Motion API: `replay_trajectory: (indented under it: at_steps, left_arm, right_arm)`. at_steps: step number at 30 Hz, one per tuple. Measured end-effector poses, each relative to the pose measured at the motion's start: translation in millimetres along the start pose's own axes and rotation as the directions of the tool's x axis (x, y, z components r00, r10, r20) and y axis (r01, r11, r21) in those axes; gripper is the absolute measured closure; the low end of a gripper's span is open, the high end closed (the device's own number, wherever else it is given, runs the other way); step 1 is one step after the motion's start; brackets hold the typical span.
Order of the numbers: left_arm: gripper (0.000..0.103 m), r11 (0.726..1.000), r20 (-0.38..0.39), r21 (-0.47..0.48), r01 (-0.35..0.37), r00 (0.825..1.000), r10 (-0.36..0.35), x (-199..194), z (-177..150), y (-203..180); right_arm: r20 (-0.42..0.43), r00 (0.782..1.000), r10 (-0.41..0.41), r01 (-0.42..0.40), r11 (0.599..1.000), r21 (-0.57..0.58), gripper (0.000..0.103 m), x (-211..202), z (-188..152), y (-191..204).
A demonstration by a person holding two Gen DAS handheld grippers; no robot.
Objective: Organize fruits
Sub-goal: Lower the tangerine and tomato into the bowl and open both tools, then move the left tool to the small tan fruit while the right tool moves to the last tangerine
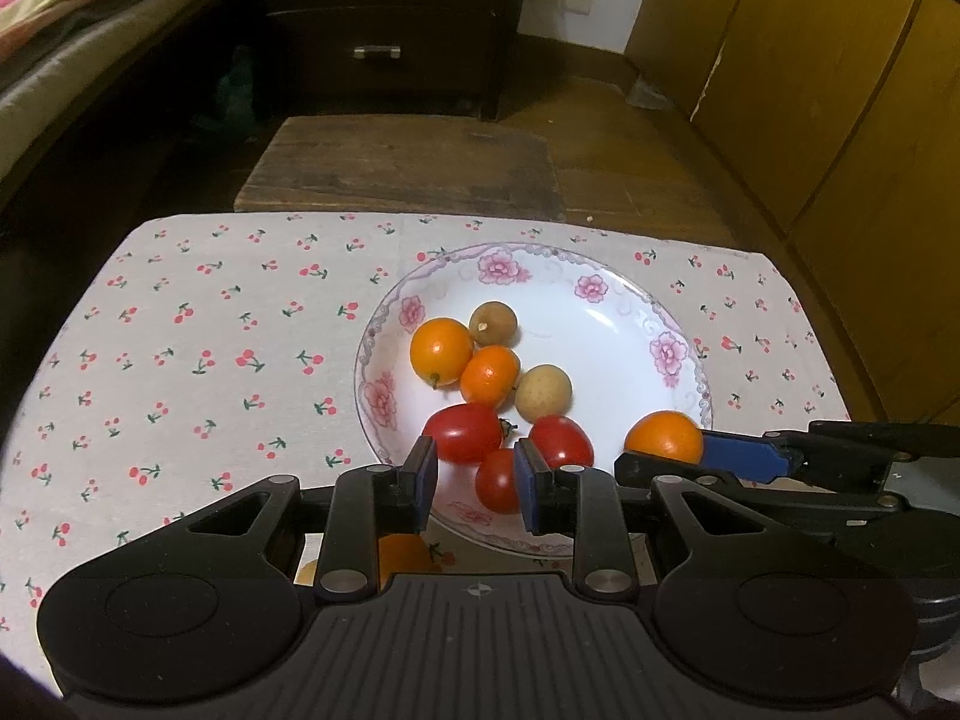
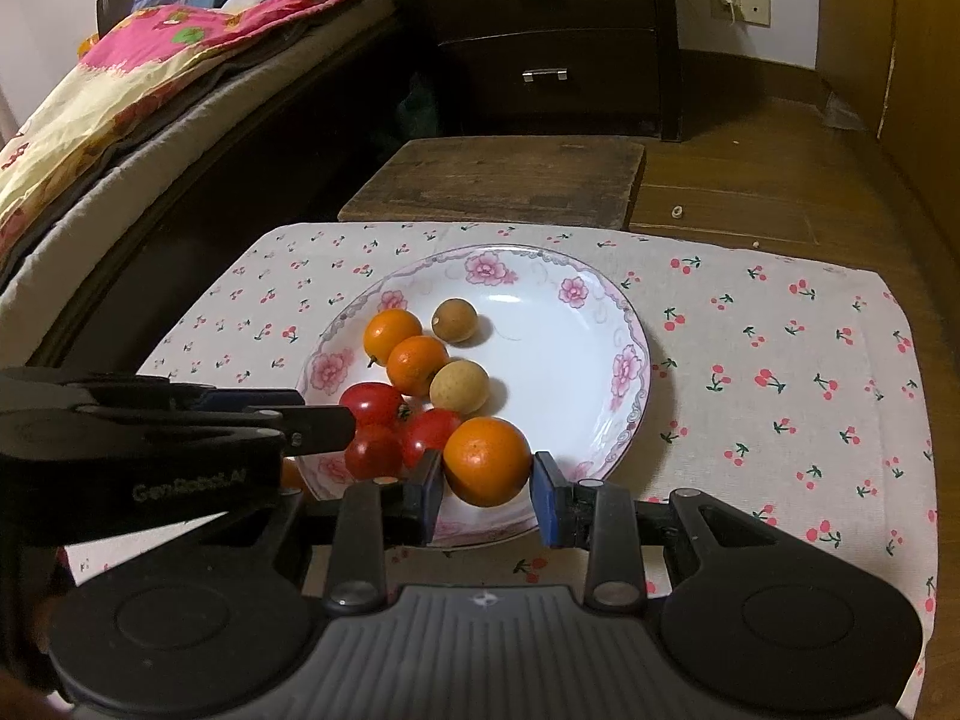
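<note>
A white plate (image 2: 600,324) with pink flowers sat on a cherry cloth (image 2: 780,372), near the cloth's far edge; the right gripper (image 2: 487,489) held a big orange (image 2: 487,461) between its blue pads over the plate's near rim; the left pad touched the orange, and I could not tell if the right pad did, so I could not tell if it was pinching; the left gripper (image 1: 474,477) was spread apart just above three red tomatoes (image 1: 465,432) at the plate's near side; two small oranges (image 1: 441,351) and two brown round fruits (image 1: 543,393) lay in the plate's middle, touching each other; one more orange fruit (image 1: 405,555) lay on the cloth by the plate's near rim, mostly hidden.
</note>
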State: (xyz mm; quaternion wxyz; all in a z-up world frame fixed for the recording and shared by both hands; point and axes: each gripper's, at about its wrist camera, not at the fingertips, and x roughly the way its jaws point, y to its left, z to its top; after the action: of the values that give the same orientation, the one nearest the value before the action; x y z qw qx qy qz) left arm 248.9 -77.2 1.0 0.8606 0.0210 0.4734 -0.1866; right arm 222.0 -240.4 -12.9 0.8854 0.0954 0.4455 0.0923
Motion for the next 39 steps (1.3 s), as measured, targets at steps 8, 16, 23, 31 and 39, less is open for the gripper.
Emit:
replay_trajectory:
  at_steps: [8, 16, 23, 31, 39]
  left_arm:
    - [0.067, 1.000, 0.015, -0.005, 0.003, 1.000, -0.003, -5, 3, -1]
    - [0.067, 1.000, 0.026, -0.018, 0.001, 1.000, -0.001, -11, 4, 3]
    - [0.067, 0.999, 0.028, -0.035, -0.009, 1.000, 0.010, -16, 2, 11]
    - [0.067, 0.999, 0.025, -0.046, -0.025, 0.999, 0.026, -23, -5, 21]
    - [0.066, 0.997, 0.014, -0.070, -0.042, 0.999, 0.044, -28, -15, 37]
  right_arm:
    - [0.022, 1.000, -0.002, 0.002, 1.000, 0.019, 0.070, -4, 3, -3]
    - [0.052, 0.999, 0.002, -0.004, 0.999, 0.036, 0.070, -12, 8, -6]
    - [0.047, 0.999, 0.015, -0.016, 1.000, 0.021, 0.070, -13, 6, 2]
    - [0.029, 0.999, 0.042, -0.042, 0.999, -0.019, 0.070, -12, 1, 21]
    - [0.008, 0.997, 0.075, -0.075, 0.997, -0.035, 0.070, -11, -4, 37]
